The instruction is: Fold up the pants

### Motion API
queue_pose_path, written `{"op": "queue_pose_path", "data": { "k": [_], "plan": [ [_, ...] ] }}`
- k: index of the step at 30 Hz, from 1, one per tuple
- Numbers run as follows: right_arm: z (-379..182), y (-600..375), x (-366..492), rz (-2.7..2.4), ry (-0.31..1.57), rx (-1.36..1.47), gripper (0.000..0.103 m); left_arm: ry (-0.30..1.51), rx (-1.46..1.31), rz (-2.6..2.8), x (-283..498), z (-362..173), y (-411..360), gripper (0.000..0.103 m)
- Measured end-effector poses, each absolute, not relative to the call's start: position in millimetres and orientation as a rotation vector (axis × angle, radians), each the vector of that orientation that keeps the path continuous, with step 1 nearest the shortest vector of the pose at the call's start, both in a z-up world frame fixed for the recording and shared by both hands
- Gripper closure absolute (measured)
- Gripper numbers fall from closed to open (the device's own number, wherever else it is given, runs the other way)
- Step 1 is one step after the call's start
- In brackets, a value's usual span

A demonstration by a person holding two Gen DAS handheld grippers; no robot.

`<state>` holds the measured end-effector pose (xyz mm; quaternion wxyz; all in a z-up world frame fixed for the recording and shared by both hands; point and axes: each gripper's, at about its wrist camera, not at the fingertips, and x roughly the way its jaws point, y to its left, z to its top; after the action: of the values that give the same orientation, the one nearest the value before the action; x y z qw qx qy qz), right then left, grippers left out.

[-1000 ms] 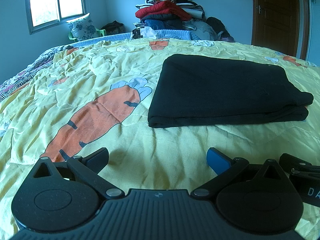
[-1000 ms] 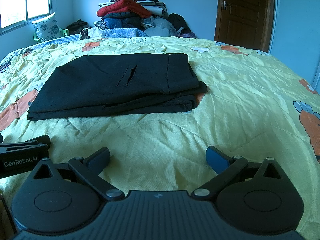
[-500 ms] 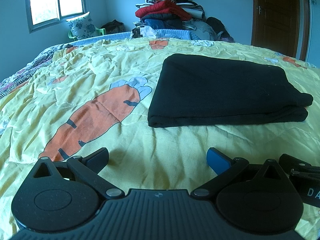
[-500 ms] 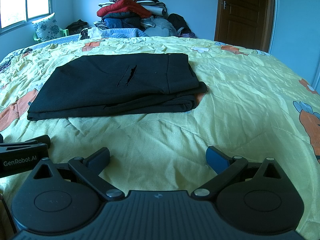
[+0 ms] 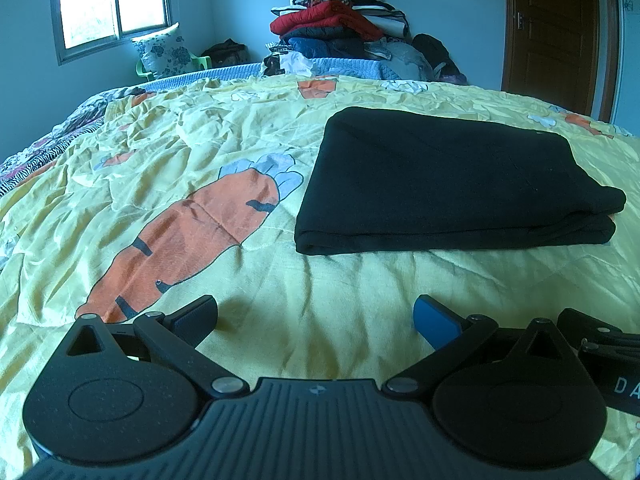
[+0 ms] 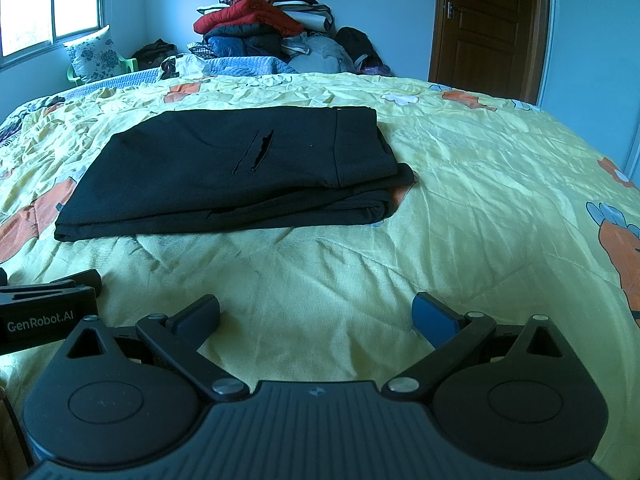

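Pants (image 6: pixel 236 168): black, lying flat on the bed (image 6: pixel 460 216) as a compact, layered rectangle, ahead of both grippers and well apart from them. Long axis runs left–right across both views. Judged already folded at least once, since stacked layers show along the near edge.

Left gripper (image 5: pixel 316 318): jaws spread wide, nothing held, low over the quilt. Pants lie ahead and to its right; the nearest part is the near-left corner (image 5: pixel 308 246).

Right gripper (image 6: pixel 316 314): likewise wide open and empty. Pants lie ahead and to its left; the thicker layered end (image 6: pixel 376 204) is the part closest to it. The left gripper's body shows at the left edge of this view, so the two sit side by side.

Judgement: each gripper is nearer its own end of the bundle; neither has a clear advantage overall.

Surroundings: carrot print (image 5: pixel 192 240) left of the pants; clothes pile (image 6: pixel 260 28), window (image 5: pixel 112 0) and door (image 6: pixel 488 28) far behind. Nothing stands between grippers and pants.
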<state>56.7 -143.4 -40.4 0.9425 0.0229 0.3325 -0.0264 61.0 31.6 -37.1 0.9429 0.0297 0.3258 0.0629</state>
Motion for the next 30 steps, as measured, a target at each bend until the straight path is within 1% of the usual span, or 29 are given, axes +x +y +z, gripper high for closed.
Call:
{"op": "queue_pose_path", "data": {
  "k": [30],
  "plan": [
    [-40.3,-143.2,57.0,-0.055,0.679,0.045,0.0,0.673,0.033,0.122,61.9,-37.8,35.2,0.0]
  ]
}}
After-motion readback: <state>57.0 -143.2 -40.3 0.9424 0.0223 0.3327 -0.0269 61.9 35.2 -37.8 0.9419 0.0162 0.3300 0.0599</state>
